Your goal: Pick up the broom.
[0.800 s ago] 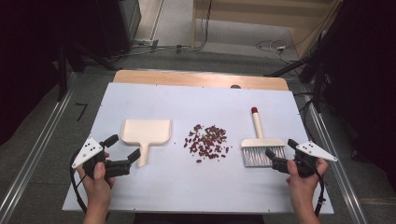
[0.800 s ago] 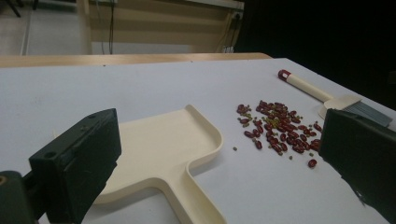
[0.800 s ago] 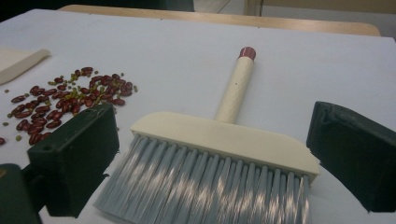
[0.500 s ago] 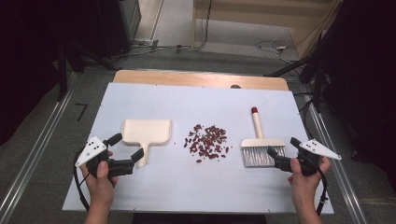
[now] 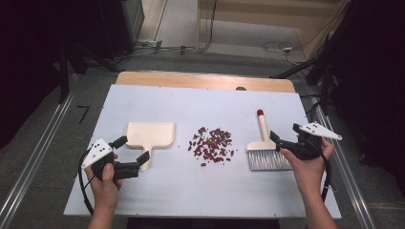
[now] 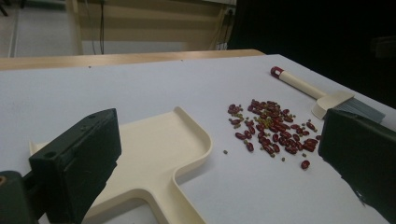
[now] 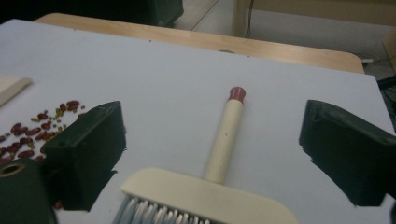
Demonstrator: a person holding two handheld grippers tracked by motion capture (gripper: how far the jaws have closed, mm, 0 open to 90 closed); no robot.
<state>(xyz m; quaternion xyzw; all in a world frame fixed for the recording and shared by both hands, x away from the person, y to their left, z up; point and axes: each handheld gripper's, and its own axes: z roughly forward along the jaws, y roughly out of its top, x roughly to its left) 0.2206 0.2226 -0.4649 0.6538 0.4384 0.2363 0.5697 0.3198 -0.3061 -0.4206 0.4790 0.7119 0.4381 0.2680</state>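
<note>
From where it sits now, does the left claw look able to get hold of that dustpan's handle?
Probably yes. The left claw is open, and the dustpan has its handle lying between the jaws in the left gripper view. Nothing lies between them, and the beans sit off to the side.

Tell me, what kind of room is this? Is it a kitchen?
Probably not a kitchen; more likely a lab or workshop. A white table stands on a bare floor with metal rails alongside, cables run behind, and a dustpan, brush and spilled beans are laid out neatly.
</note>
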